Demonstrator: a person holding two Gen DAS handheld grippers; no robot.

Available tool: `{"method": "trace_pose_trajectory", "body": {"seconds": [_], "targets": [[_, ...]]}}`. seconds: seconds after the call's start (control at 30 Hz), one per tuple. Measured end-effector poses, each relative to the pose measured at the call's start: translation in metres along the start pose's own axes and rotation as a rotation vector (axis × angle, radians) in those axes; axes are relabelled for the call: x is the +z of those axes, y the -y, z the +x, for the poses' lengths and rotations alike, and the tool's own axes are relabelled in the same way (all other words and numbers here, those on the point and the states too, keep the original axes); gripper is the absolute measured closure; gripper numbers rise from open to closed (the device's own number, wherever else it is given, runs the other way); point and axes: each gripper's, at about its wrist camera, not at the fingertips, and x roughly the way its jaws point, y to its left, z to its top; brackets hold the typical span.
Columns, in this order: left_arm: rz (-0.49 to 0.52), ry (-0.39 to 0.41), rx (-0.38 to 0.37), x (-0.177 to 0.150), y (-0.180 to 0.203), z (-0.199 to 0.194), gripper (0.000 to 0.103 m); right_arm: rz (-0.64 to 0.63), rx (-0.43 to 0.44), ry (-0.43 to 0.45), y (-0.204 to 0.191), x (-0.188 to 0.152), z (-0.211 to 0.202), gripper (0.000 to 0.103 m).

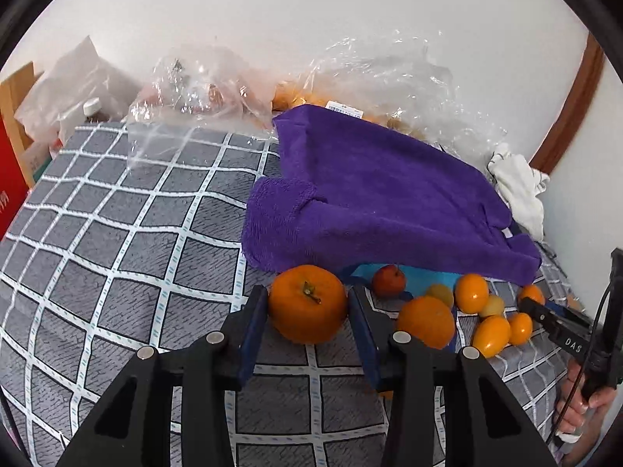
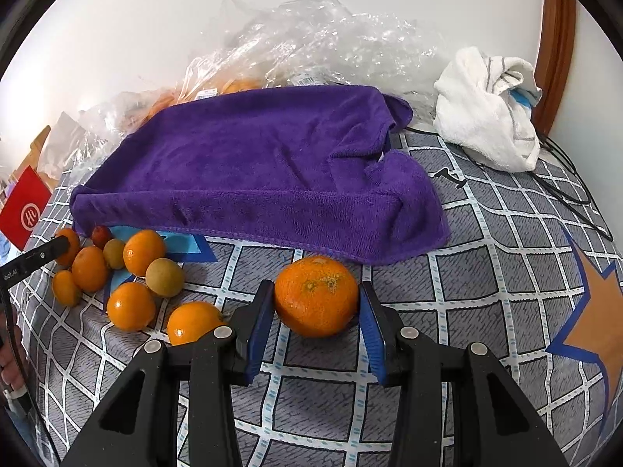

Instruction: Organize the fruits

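On the right hand-held gripper (image 1: 525, 305), seen from the left wrist view, white letters read "DAS"; a red card (image 2: 24, 212) at the left edge of the right wrist view bears a white round logo, and the barcode label (image 1: 342, 109) behind the purple towel (image 2: 257, 171) is too small to read. The fleecy towel drapes over something boxy that stays hidden, with a blue sheet (image 2: 183, 245) poking out beneath its hem. Crinkled clear plastic bags (image 2: 311, 39) blur the orange fruit inside them. A grey checked cloth with white grid lines covers the bench (image 1: 117, 233). The left hand-held gripper (image 1: 307, 303) pinches a smooth orange with a stem (image 1: 307, 303) between blue ribbed pads just before the towel. The right one pinches a rougher, speckled orange (image 2: 316, 295) likewise. Small glossy oranges (image 2: 130, 305) and dull yellowish fruits (image 2: 164, 277) lie clustered between them. A crumpled white cloth (image 2: 486, 113) sits by the wall.
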Motion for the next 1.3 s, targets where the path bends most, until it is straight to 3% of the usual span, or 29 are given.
{"method": "trace_pose_trajectory", "body": {"seconds": [0.23, 0.43, 0.53, 0.83, 1.0, 1.13, 1.3], "targets": [[-0.004, -0.047, -0.01, -0.001, 0.004, 0.011, 0.058, -0.028, -0.038, -0.008, -0.005, -0.001, 0.005, 0.059], [-0.017, -0.033, -0.016, -0.003, 0.004, 0.01, 0.057, -0.02, -0.028, -0.005, 0.0, -0.002, 0.003, 0.06], [-0.033, -0.014, -0.029, -0.002, 0.002, 0.007, 0.062, -0.01, -0.018, -0.002, 0.001, -0.001, 0.001, 0.061], [-0.038, 0.037, -0.048, 0.0, 0.001, -0.001, 0.063, 0.023, 0.005, 0.055, 0.006, 0.003, -0.013, 0.061], [-0.024, 0.085, -0.052, 0.001, 0.002, -0.01, 0.071, 0.021, 0.012, 0.08, 0.005, 0.003, -0.018, 0.061], [-0.032, 0.068, -0.045, 0.002, 0.0, -0.007, 0.071, 0.014, 0.015, 0.076, 0.003, 0.003, -0.017, 0.061], [-0.053, 0.034, -0.056, 0.001, -0.004, -0.003, 0.061, 0.003, 0.006, 0.07, 0.002, 0.002, -0.015, 0.061]]}}
